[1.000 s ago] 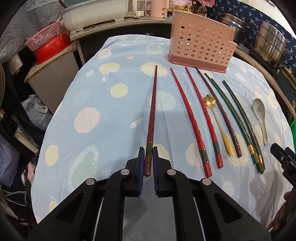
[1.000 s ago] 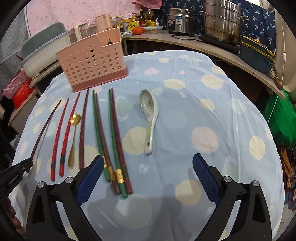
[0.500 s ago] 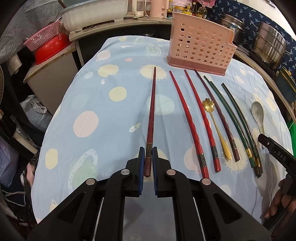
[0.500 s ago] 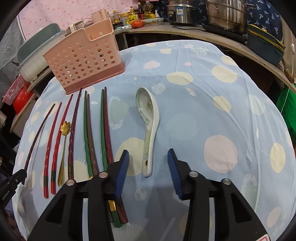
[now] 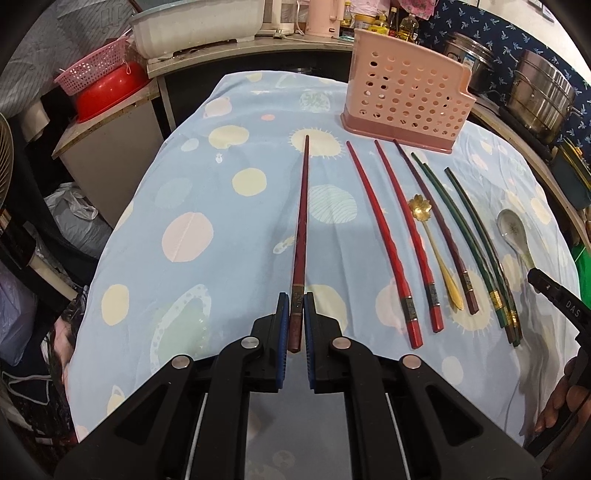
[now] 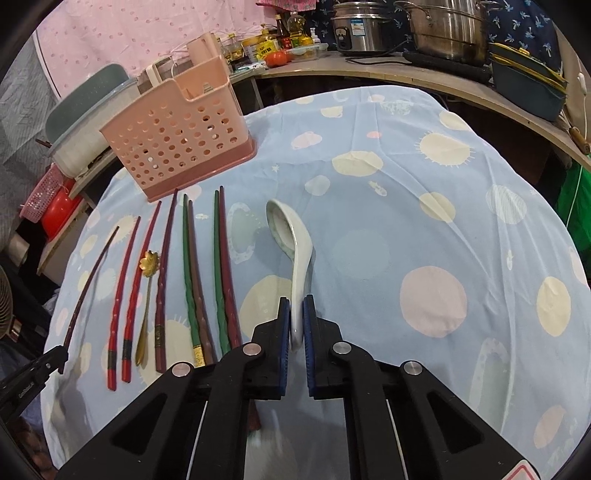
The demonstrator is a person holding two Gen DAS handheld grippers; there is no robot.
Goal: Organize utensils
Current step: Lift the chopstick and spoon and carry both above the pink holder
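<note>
My left gripper (image 5: 295, 312) is shut on the near end of a dark red chopstick (image 5: 301, 229) that points away toward the pink perforated utensil holder (image 5: 404, 99). My right gripper (image 6: 296, 317) is shut on the handle of the white ceramic spoon (image 6: 291, 236). Left of the spoon lie several red, maroon and green chopsticks (image 6: 192, 266) and a gold flower spoon (image 6: 147, 280), side by side on the dotted blue cloth. The holder (image 6: 177, 136) stands at the far left in the right wrist view. The right gripper's tip shows at the right edge of the left wrist view (image 5: 554, 295).
The round table's cloth (image 6: 406, 206) falls off at its edges. A curved counter (image 6: 424, 77) behind holds steel pots (image 6: 443, 26), bottles and a rice cooker. A red bowl and pink basket (image 5: 99, 85) sit on a low stand to the left.
My right gripper has moved forward and shut on the ceramic spoon's handle; it was wide open a second ago. My left gripper stays shut on the dark red chopstick.
</note>
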